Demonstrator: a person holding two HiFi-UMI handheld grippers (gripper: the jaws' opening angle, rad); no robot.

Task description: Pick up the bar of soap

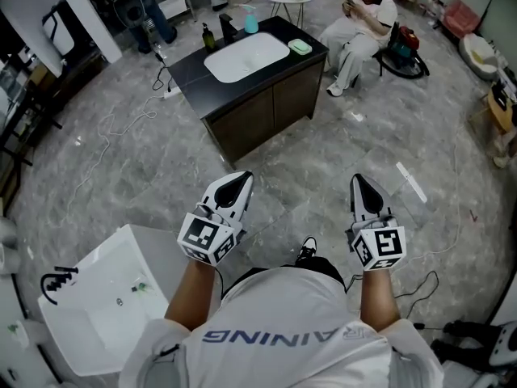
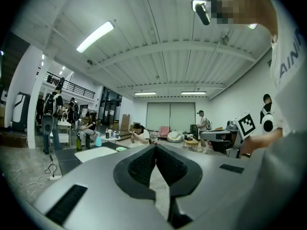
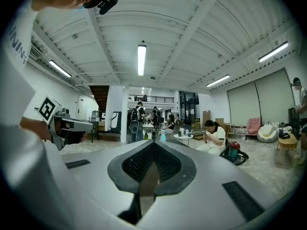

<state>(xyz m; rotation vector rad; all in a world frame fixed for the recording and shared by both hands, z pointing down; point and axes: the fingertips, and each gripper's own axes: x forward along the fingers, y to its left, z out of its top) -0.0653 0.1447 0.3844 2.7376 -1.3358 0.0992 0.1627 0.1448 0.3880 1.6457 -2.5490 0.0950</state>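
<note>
Since the left gripper (image 1: 243,178) and right gripper (image 1: 357,179) are both closed and empty, reaching the green soap bar (image 1: 300,46) well ahead unopened could knock it away.

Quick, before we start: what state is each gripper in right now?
Left gripper: closed, holding nothing.
Right gripper: closed, holding nothing.

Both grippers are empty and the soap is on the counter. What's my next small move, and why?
Probably step toward the counter. The soap lies near its corner beside the sink, well beyond both grippers. The left gripper and right gripper are held over the floor, jaws shut on nothing, so neither can reach it from here.
</note>
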